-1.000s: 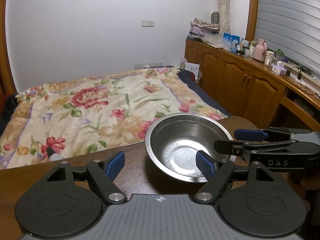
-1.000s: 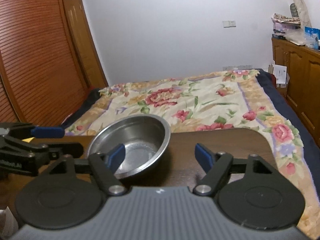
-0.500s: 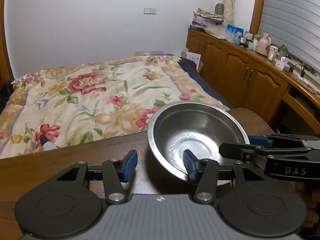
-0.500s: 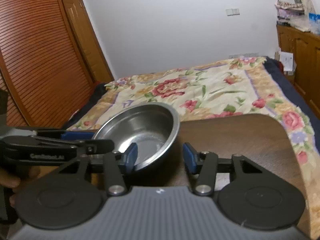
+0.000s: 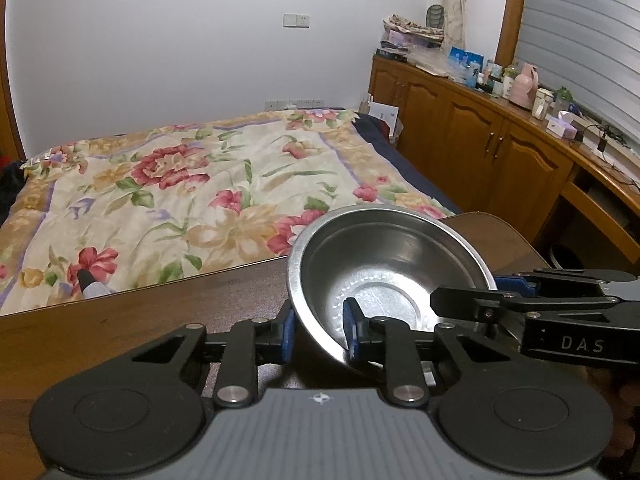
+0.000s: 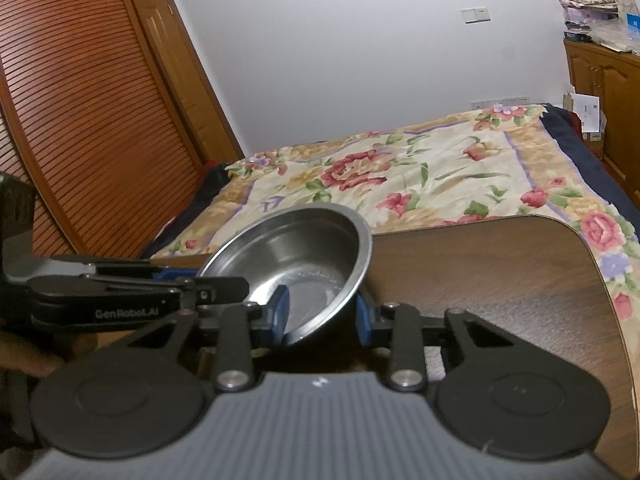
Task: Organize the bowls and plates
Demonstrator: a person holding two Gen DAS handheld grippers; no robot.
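bowl (image 5: 384,276) rim now sits between the blue pads of both tools, where a second ago each tool was spread wide with the bowl lying flat on the brown table (image 6: 500,280). the left gripper (image 5: 318,330) has narrowed onto the near-left rim, one pad outside the wall and one inside, and the right gripper (image 6: 322,312) has done the same on the near-right rim. whether the pads already press the steel or stand just off it cannot be told for sure, but both look to be pinching. the bowl has also tipped: its near edge is raised and its far side looks low toward the table, so it reads as lifted or about to be. this suggests the grasp step is done and carrying can begin. the bowl is round, so it has no long axis; its mouth points up and tilts toward the near side, facing the cameras. it stays near the table's far edge, beside the flowered bed (image 5: 192,200). no plates are in view.
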